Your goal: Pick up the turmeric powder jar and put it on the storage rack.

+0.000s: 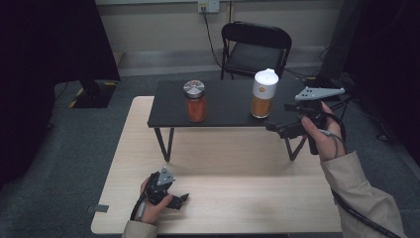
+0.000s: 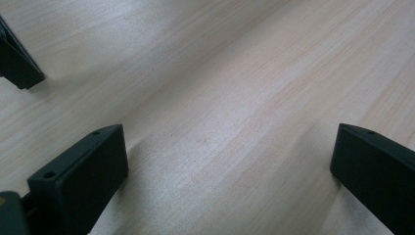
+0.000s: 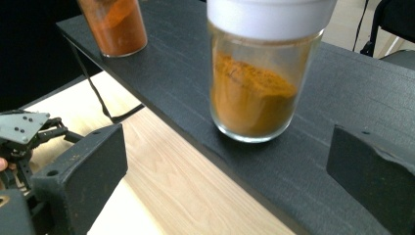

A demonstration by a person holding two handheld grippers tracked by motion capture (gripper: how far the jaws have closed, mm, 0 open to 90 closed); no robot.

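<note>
Near the black shelf's (image 1: 223, 111) right front edge, the right tongs (image 1: 283, 119) gaped before the white-lidded jar (image 1: 263, 93), which a clumsy nudge might topple, while the left tongs (image 1: 181, 199) rested apart on the bench (image 1: 237, 198).

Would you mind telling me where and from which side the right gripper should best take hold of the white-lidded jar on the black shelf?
Probably grip the white-lidded jar on its straight glass wall below the white lid, coming level from the shelf's near edge, where the right gripper already faces it with open jaws. The jar stands upright close to that edge, and the other jar stands well clear.
</note>
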